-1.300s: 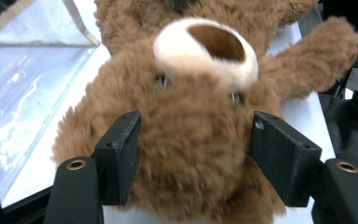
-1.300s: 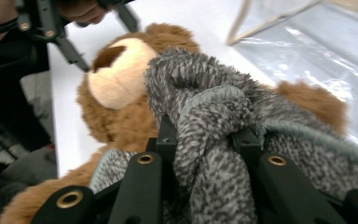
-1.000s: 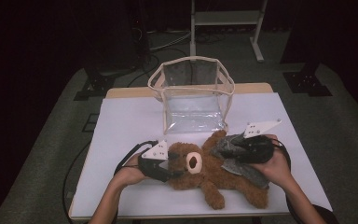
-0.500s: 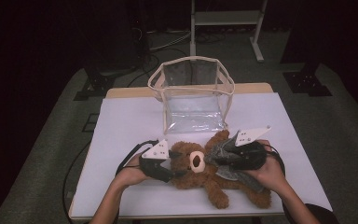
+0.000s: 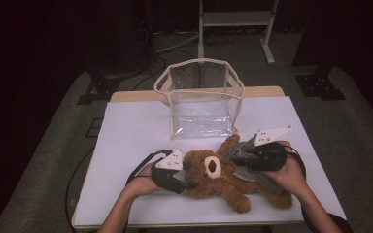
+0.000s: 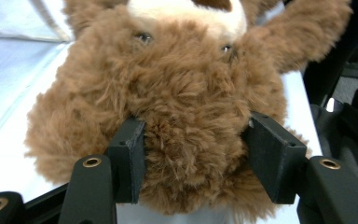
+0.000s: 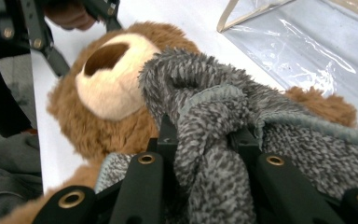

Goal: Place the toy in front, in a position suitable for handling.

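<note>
Teddy bear (image 5: pixel 223 179) flat on white table (image 5: pixel 136 131), head clamped by left gripper (image 5: pixel 187 175) for steadiness, grey knitted garment (image 7: pixel 214 140) pinched shut by right gripper (image 7: pixel 205 140), apparently for working along body.

High view overhead; both tool views close; teddy bear (image 5: pixel 218 177) shared.
</note>
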`<action>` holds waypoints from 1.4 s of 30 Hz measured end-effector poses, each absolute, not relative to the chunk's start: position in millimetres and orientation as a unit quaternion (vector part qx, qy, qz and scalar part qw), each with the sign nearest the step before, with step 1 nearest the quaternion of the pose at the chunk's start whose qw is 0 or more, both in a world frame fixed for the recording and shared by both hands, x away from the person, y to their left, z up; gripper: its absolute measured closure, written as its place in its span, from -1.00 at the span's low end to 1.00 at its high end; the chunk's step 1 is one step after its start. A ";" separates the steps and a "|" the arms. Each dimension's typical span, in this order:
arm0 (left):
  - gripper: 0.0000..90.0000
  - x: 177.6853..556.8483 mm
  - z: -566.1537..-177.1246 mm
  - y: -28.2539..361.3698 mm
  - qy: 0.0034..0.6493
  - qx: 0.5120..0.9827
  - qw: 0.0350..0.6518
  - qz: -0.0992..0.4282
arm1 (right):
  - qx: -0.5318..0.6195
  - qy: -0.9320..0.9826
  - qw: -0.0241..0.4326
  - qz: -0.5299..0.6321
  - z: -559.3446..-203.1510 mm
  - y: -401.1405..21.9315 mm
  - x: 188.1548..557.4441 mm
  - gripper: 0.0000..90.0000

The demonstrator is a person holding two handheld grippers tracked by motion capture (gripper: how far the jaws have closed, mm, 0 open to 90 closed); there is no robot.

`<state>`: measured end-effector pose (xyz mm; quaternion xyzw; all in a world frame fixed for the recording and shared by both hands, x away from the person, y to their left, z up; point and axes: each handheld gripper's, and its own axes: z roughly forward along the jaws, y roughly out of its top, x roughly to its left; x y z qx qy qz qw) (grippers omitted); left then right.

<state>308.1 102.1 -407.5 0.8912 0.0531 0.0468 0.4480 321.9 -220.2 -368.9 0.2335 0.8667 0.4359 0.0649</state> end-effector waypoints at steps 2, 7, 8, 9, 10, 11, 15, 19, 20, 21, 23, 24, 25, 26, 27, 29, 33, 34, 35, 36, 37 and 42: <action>-0.07 308.0 -407.8 100.0 0.050 0.892 0.446 0.048 | 0.237 0.863 0.058 0.442 -369.7 -220.9 321.7 0.58; -0.07 308.9 -409.9 99.9 0.059 0.888 0.453 0.046 | 0.219 0.864 0.042 0.452 -368.0 -205.2 318.7 0.58; -0.07 309.1 -409.0 100.8 0.059 0.890 0.450 0.049 | 0.215 0.866 0.043 0.450 -368.0 -201.3 319.1 0.58; -0.08 309.9 -407.1 102.8 0.056 0.891 0.447 0.057 | 0.212 0.867 0.041 0.449 -367.9 -198.6 319.8 0.58; -0.10 310.4 -404.5 105.7 0.059 0.890 0.448 0.064 | 0.210 0.868 0.039 0.449 -367.8 -198.0 320.7 0.58; -0.10 311.5 -401.8 109.0 0.063 0.886 0.454 0.066 | 0.212 0.866 0.035 0.452 -367.3 -199.2 321.5 0.58; -0.09 312.4 -397.8 111.9 0.063 0.879 0.466 0.073 | 0.220 0.856 0.022 0.466 -362.0 -211.1 322.6 0.58; -0.08 310.5 -401.5 105.7 0.055 0.887 0.453 0.075 | 0.224 0.851 0.011 0.475 -352.4 -211.8 327.3 0.58; -0.08 309.4 -401.8 104.3 0.055 0.885 0.456 0.076 | 0.221 0.853 0.007 0.473 -350.2 -208.5 330.6 0.58; -0.08 308.9 -401.8 103.0 0.053 0.884 0.457 0.076 | 0.219 0.853 0.000 0.474 -348.6 -203.9 334.5 0.58; -0.07 307.0 -401.8 100.2 0.047 0.886 0.455 0.079 | 0.214 0.858 -0.015 0.466 -347.3 -191.7 344.9 0.58; -0.07 306.2 -402.2 98.7 0.043 0.888 0.452 0.078 | 0.213 0.862 -0.021 0.459 -347.4 -184.0 349.9 0.58; -0.07 305.3 -403.0 97.2 0.040 0.890 0.448 0.078 | 0.209 0.867 -0.026 0.452 -348.3 -176.4 355.3 0.58; -0.07 304.8 -404.0 96.3 0.039 0.891 0.446 0.077 | 0.205 0.872 -0.032 0.444 -349.2 -169.3 359.9 0.58; -0.07 305.0 -404.8 96.0 0.038 0.891 0.446 0.074 | 0.202 0.877 -0.036 0.435 -350.5 -162.9 364.3 0.58; -0.06 305.1 -405.7 95.2 0.038 0.889 0.450 0.071 | 0.201 0.882 -0.045 0.425 -353.3 -152.8 372.3 0.58; -0.06 304.7 -406.1 94.0 0.033 0.890 0.450 0.068 | 0.197 0.890 -0.055 0.407 -357.7 -133.4 382.3 0.58; -0.06 304.1 -406.0 93.7 0.031 0.891 0.447 0.066 | 0.195 0.892 -0.058 0.404 -358.7 -128.7 383.7 0.57; -0.07 303.6 -406.1 93.3 0.028 0.892 0.446 0.065 | 0.197 0.893 -0.064 0.400 -359.4 -124.2 384.2 0.57; -0.07 303.1 -406.1 93.3 0.025 0.893 0.444 0.064 | 0.193 0.895 -0.066 0.398 -360.2 -121.2 385.4 0.57; -0.07 303.0 -405.8 93.6 0.023 0.894 0.442 0.065 | 0.194 0.896 -0.069 0.394 -360.5 -119.3 385.8 0.57; -0.07 304.0 -405.9 93.4 0.022 0.891 0.449 0.062 | 0.192 0.894 -0.060 0.399 -358.8 -131.1 382.9 0.57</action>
